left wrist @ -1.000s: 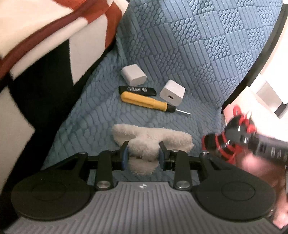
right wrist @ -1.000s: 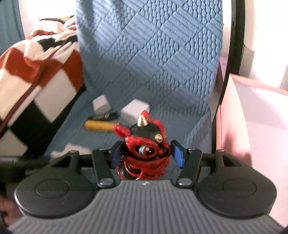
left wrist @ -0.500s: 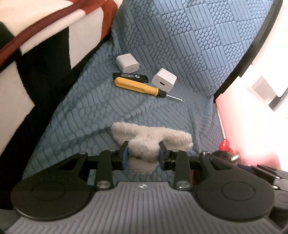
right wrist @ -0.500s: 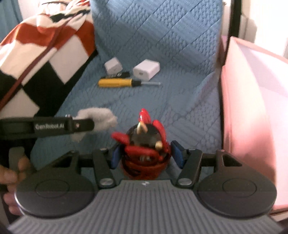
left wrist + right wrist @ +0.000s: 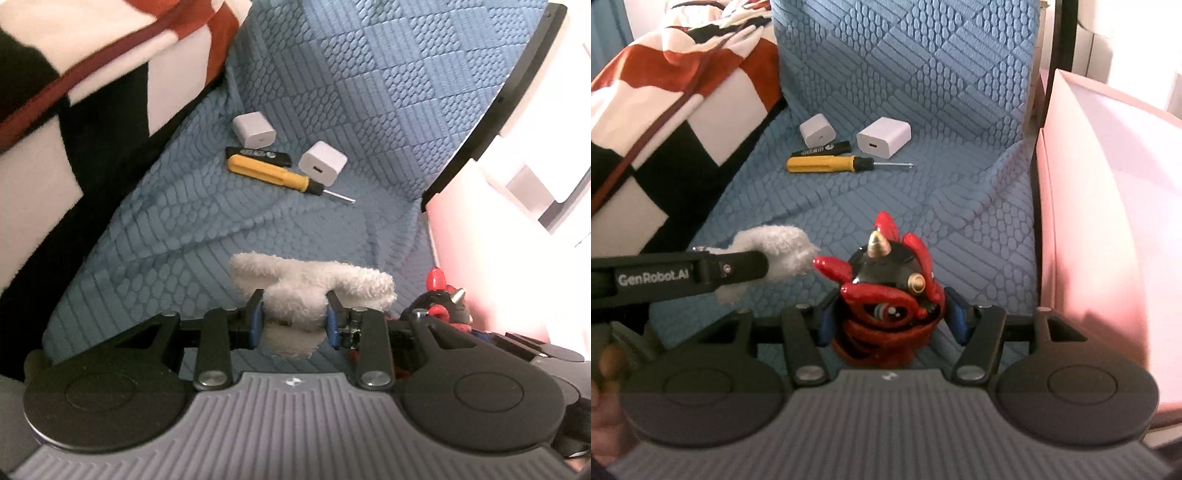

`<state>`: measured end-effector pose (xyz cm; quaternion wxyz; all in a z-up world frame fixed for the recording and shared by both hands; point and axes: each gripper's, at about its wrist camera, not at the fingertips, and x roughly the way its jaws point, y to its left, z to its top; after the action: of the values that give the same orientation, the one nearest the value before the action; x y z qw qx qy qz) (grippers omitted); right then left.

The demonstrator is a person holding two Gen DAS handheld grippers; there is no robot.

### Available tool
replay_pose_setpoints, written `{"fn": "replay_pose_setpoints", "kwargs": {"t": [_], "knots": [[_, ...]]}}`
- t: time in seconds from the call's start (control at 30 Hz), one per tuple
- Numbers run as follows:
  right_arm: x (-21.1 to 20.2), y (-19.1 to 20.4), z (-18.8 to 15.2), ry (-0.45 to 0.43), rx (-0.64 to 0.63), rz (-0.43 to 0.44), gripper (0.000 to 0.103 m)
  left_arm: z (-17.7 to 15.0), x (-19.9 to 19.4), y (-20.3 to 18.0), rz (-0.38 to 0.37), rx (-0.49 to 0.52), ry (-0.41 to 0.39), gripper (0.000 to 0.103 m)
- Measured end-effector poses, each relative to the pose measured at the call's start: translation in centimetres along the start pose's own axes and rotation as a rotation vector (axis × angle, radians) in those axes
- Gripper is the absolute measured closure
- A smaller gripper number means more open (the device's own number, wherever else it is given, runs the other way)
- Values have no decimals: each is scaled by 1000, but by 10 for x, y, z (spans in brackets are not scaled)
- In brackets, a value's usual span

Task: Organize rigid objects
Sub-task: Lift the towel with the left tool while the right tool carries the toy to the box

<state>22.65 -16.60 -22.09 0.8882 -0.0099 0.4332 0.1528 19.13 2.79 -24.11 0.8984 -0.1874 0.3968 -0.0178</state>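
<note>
Glossy red-black figurine (image 5: 886, 306) sits clenched in my R claw (image 5: 888, 325) beside pink bin (image 5: 1108, 221); rigid, prob. slick w/ fragile horns, so grip body only; L claw (image 5: 294, 317) grasps fleece piece (image 5: 310, 284).

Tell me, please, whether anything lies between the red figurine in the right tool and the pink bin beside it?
Nothing visible does. The red figurine, held in the right tool, sits just left of the pink bin, with only bare blue cover between them.
</note>
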Motion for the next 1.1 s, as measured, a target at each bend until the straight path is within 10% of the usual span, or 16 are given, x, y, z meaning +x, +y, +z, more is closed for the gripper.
{"fn": "replay_pose_setpoints", "kwargs": {"t": [1.1], "knots": [[-159, -68, 86, -190, 54, -25, 42, 73, -100, -117, -84, 62, -71, 65]]}}
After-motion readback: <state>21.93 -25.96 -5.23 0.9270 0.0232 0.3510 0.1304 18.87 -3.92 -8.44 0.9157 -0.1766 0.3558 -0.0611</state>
